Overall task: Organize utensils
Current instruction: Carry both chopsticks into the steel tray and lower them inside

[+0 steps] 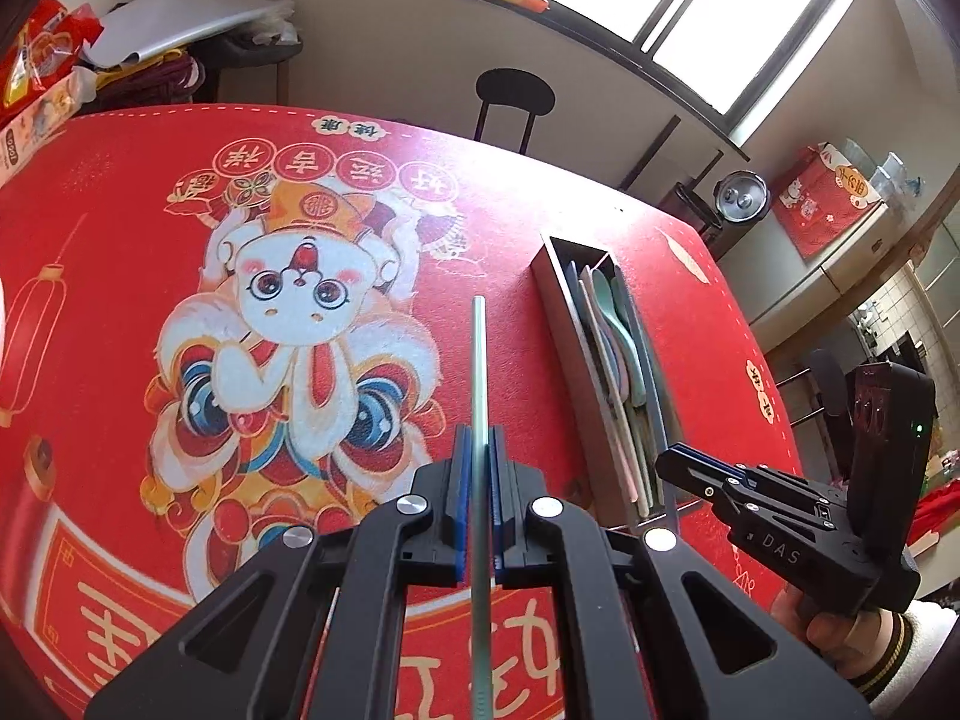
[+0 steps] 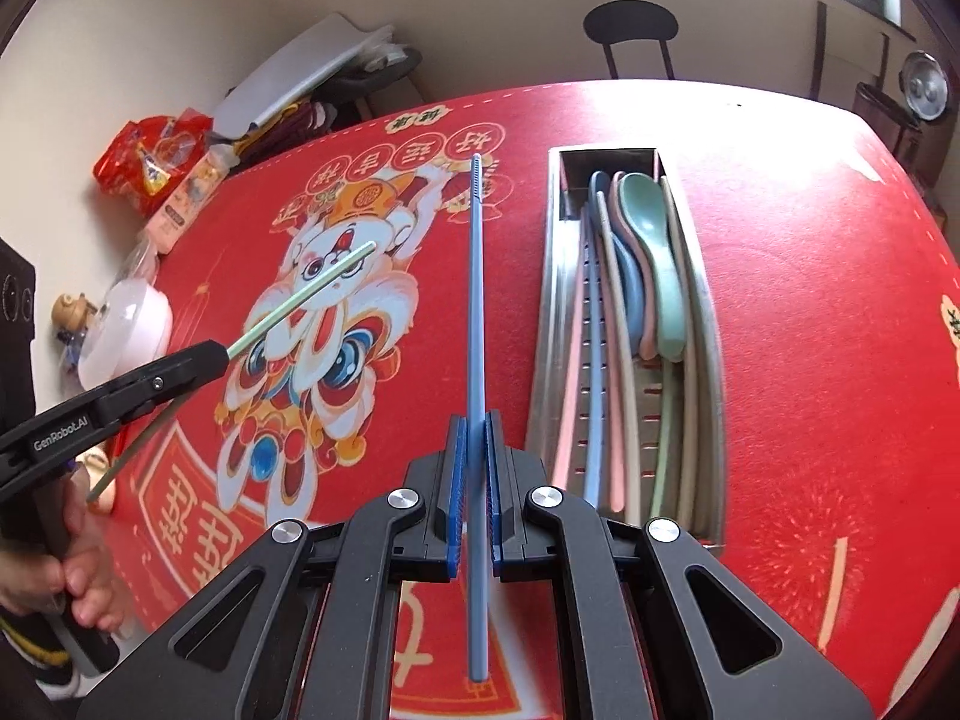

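My left gripper [image 1: 478,450] is shut on a pale green chopstick [image 1: 478,372] that sticks out ahead over the red tablecloth [image 1: 120,300]. In the right wrist view the left gripper [image 2: 222,354] shows at the left with the green chopstick [image 2: 306,294] angled up-right. My right gripper [image 2: 476,444] is shut on a blue chopstick [image 2: 476,276] pointing forward. The steel utensil tray [image 2: 555,312] lies just right of it, holding pastel spoons [image 2: 654,252] and several chopsticks. In the left wrist view the tray [image 1: 561,306] sits right of my fingers, and the right gripper [image 1: 678,462] is by its near end.
A black chair [image 2: 630,30] stands behind the table's far edge. Red snack bags [image 2: 150,156] and a white lidded bowl [image 2: 126,330] sit at the table's left side. A hand [image 2: 78,576] grips the left tool. A steel pot [image 1: 741,197] stands past the far right corner.
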`<state>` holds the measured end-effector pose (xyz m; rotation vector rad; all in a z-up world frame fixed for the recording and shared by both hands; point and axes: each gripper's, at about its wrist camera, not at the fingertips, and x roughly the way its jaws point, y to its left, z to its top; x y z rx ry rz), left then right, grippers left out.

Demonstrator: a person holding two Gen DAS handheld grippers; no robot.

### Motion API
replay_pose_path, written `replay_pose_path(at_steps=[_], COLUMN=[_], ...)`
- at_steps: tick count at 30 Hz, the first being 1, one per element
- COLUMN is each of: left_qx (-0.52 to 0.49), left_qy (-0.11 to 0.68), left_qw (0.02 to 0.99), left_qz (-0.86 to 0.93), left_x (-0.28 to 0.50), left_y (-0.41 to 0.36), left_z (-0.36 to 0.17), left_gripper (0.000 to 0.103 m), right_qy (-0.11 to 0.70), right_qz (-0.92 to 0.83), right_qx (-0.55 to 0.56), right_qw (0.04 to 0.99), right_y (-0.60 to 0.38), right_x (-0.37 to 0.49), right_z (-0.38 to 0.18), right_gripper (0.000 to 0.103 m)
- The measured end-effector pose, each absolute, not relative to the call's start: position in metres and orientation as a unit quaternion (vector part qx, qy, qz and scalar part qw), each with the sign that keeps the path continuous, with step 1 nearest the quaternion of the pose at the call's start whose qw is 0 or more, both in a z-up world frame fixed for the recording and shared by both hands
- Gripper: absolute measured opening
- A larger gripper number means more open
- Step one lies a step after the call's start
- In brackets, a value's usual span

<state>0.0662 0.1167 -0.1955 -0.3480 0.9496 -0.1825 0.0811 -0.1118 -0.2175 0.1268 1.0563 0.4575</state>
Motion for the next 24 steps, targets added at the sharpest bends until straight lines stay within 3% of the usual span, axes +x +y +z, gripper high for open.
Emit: replay_pose_path(at_steps=[9, 24], left_qx=[-0.165, -0.196], left_qy=[0.451, 0.487], left_qw=[0.868, 0.844], left_qz=[-0.124, -0.108], left_x=[0.11, 0.175], left_y=[0.059, 0.006], left_z=[-0.19, -0.226], left_gripper=[0.005, 0.005], right_qy=[0.499, 0.53], right_qz=[0.179, 0.17], right_qx=[0.072, 0.079], right_qw=[0.845, 0.827], right_y=[-0.158, -0.173], right_x=[0.114, 0.161], right_z=[-0.218, -0.245], right_gripper=[0.006, 0.006])
